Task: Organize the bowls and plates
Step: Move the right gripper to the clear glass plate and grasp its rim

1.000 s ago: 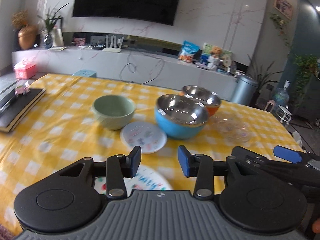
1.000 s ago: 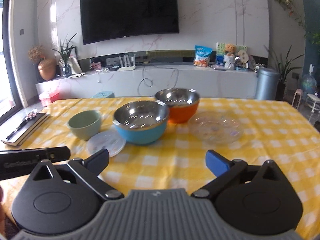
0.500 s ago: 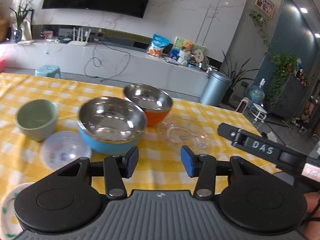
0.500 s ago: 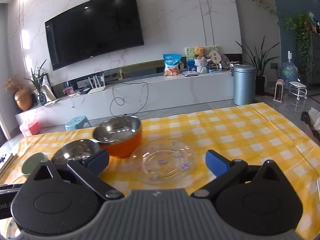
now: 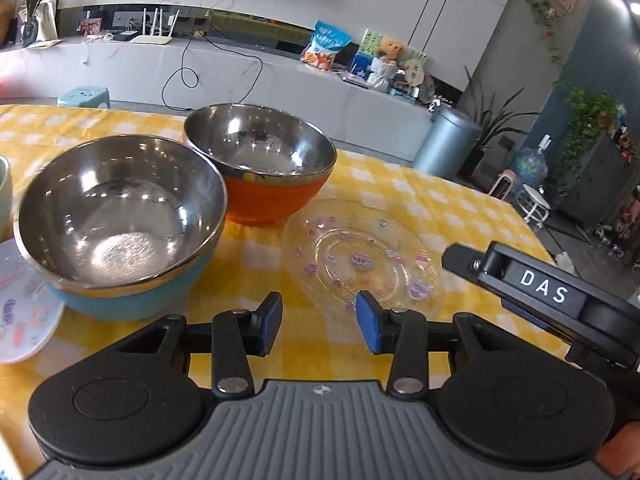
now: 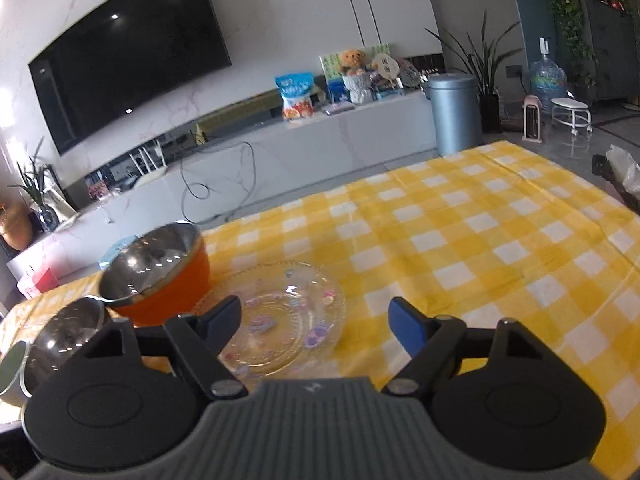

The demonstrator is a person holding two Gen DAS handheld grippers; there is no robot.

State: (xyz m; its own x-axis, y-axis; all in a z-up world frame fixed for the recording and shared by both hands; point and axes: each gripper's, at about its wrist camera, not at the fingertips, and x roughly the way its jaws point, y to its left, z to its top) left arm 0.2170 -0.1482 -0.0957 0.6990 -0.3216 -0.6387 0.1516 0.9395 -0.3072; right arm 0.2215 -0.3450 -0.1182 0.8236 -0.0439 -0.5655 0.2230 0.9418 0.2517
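the left gripper (image 5: 319, 322) hangs over the near edge of the yellow checked tablecloth (image 5: 440, 208), its blue pads (image 5: 370, 326) a moderate gap apart with only cloth and the near rim of the clear glass plate (image 5: 362, 258) showing past them; the jaws are closing and nothing is clamped. a second ago this view looked across the whole table at the green bowl (image 5: 3, 196), which now shows only as a sliver at the left edge, while the blue bowl (image 5: 120, 224) and the orange bowl (image 5: 260, 160), both steel-lined, loom much larger and closer. the two bowls stand side by side, nearly touching, and the glass plate lies just to the right of the orange one. a white printed plate (image 5: 24, 312) lies at lower left, partly tucked behind the blue bowl's side. the right gripper (image 6: 314, 320) has swung to the right too: earlier it faced the whole row of dishes, now the glass plate (image 6: 280, 316) sits just ahead of its left finger with the orange bowl (image 6: 160, 276) beside it, the blue bowl (image 6: 68, 332) at the left margin, and open tablecloth (image 6: 480, 240) off to the right. its jaws, fully spread a second ago, are narrower now and closing, wide apart with nothing held. the horizon in this view is tilted, where it was level before. the dark body of the right tool (image 5: 540, 288), lettered das, crosses the lower right of the left view.
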